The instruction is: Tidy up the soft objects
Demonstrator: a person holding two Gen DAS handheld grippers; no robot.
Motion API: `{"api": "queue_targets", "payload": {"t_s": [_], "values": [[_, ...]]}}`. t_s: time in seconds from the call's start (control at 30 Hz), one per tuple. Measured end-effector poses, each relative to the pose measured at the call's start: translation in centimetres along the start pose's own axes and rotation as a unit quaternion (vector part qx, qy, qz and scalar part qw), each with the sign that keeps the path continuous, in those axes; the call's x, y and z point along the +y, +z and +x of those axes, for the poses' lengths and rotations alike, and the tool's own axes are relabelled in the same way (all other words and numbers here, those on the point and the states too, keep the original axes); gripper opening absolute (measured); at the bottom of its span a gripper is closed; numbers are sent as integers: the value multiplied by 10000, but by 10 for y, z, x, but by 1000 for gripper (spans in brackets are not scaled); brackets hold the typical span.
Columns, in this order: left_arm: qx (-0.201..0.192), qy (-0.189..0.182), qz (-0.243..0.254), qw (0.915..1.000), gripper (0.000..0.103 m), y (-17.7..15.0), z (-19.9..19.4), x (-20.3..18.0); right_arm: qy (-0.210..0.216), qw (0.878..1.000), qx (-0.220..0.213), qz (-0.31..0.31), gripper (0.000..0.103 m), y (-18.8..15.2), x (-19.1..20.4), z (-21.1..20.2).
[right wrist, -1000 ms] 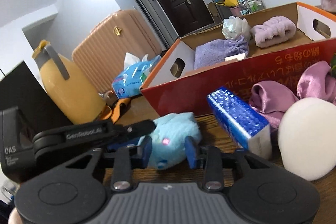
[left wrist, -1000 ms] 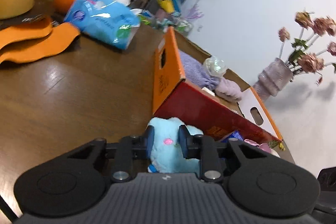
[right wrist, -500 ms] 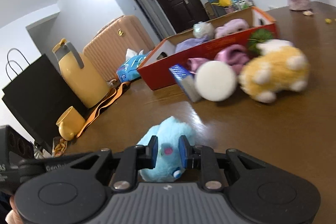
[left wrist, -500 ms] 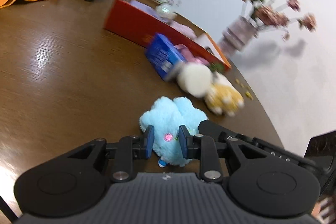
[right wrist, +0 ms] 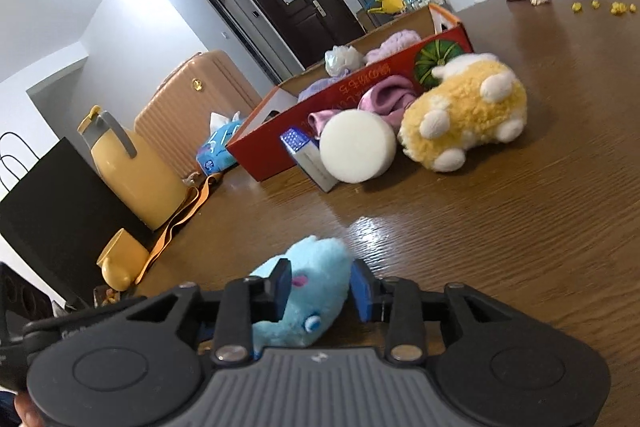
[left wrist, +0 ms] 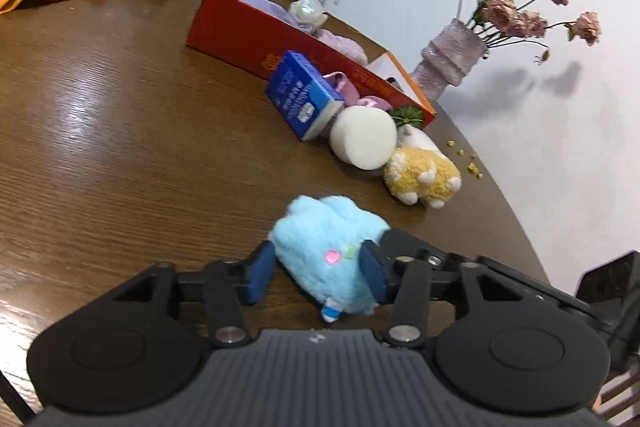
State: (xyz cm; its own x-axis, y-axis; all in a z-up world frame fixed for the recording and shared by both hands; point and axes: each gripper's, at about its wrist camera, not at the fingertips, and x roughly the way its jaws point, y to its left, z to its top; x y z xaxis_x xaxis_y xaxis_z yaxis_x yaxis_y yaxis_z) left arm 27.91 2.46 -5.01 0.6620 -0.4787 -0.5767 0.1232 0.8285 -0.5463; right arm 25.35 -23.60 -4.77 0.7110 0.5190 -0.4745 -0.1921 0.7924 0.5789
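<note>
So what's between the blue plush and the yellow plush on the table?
Only bare wood table; nothing lies between the blue plush and the yellow plush. The right wrist view shows it best.

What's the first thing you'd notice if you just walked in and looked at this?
The fluffy blue toy right up front, sitting between the fingers of both the left hand-held gripper and the right hand-held gripper. Behind it on the brown table lies a yellow plush animal beside a white round sponge. A red box stands further back, with a vase of pink flowers past it.
</note>
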Motion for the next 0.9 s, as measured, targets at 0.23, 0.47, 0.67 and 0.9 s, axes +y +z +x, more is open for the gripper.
{"api": "queue_targets", "payload": {"t_s": [0.23, 0.47, 0.67, 0.9], "values": [[-83, -8, 156, 9998, 28, -1, 0, -5, 145, 9998, 50, 86, 28, -2, -2, 5], [-127, -137, 200, 9996, 27, 7, -2, -11, 212, 9997, -99, 109, 24, 3, -2, -2], [-544, -485, 547, 9958, 27, 58, -1, -36, 341, 9968, -702, -187, 24, 49, 12, -13], [-792, -427, 985, 9911, 27, 140, 39, -67, 258, 9915, -1152, -554, 24, 137, 22, 16]]}}
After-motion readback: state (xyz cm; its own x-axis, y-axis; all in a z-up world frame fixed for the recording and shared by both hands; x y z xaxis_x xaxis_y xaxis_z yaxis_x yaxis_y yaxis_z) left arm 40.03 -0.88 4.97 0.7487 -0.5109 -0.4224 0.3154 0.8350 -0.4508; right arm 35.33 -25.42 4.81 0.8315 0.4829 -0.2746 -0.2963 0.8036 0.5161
